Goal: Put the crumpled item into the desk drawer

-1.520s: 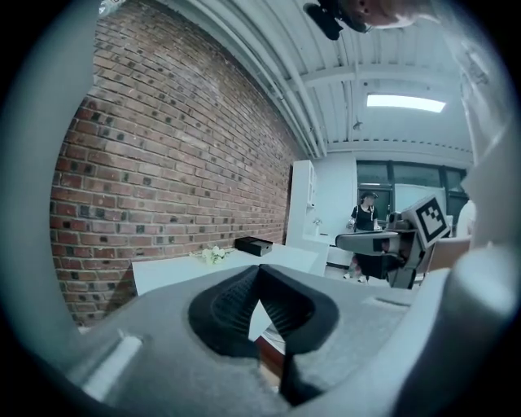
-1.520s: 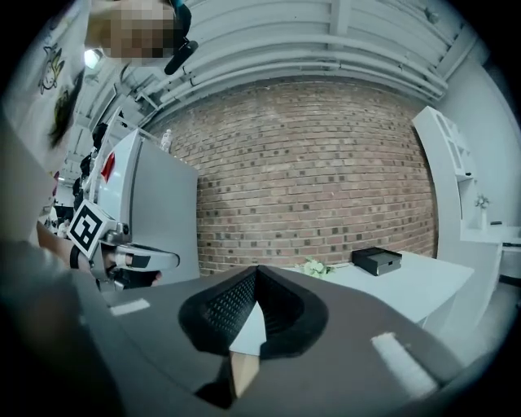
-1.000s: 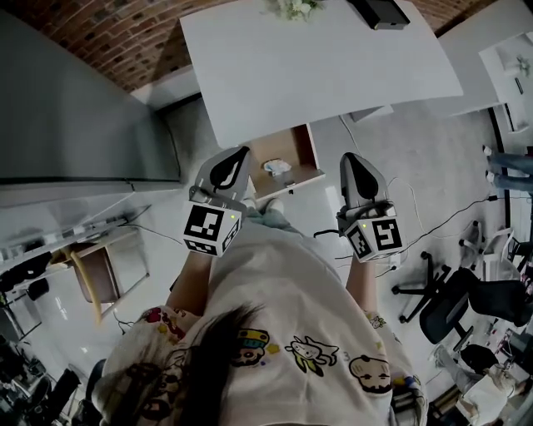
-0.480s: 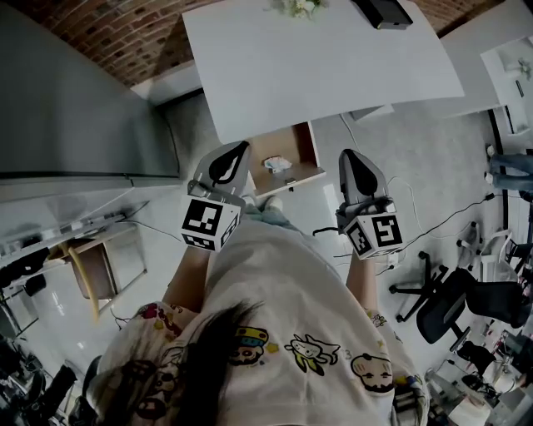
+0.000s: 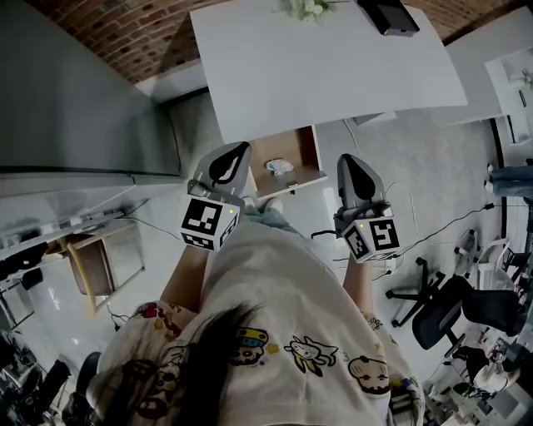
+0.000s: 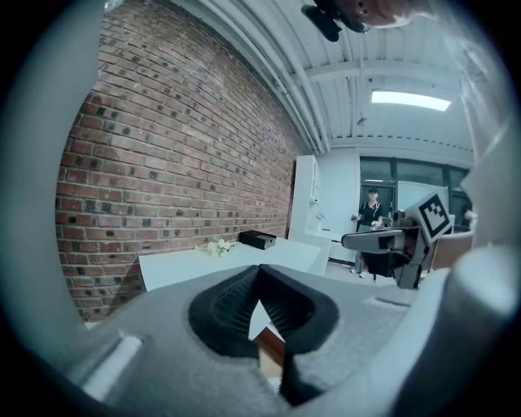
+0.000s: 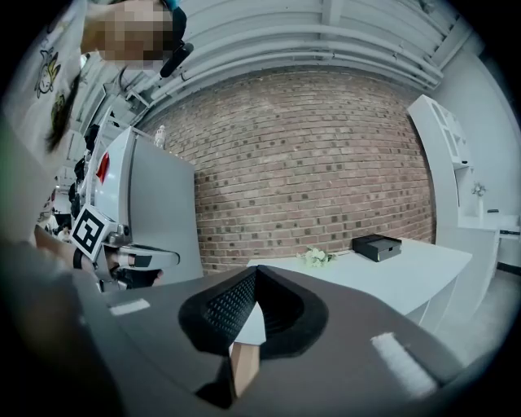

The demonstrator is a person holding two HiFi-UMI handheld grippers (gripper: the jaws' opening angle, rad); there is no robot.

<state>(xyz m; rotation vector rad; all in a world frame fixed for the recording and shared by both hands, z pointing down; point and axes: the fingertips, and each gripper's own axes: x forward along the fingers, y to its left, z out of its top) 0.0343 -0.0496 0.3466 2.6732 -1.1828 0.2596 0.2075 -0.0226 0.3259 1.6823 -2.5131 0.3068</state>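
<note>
crumpled white item point(image 5: 280, 166) lies inside the open brown wooden drawer point(image 5: 310, 151), which stands pulled out from under the near edge of the broad white desk point(image 5: 333, 66). the item rests toward the middle of the drawer floor, clear of both tools.

a person in a white shirt printed with cartoon figures point(image 5: 291, 324) stands over the drawer and holds a grey hand-held gripper on each side of it. the left tongs point(image 5: 236, 154) are pressed together at the tips with nothing between them; the left gripper view shows the ribbed black pads meeting at a point, with a sliver of brown wood visible through the wedge-shaped gap below. the right tongs point(image 5: 350, 165) are likewise closed and empty, and the right gripper view shows the same meeting of the pads over a strip of wood. both tools point toward the desk, and neither touches the drawer or the item in it.

on the far side of the desk sit a flat black box point(image 5: 387, 15) and, just beside it, a small bunch of white flowers point(image 5: 306, 8). a red brick wall point(image 5: 125, 33) runs behind the desk, a tall grey cabinet point(image 5: 75, 100) stands to the left, and a black office chair point(image 5: 450, 308) stands well apart on the right.
</note>
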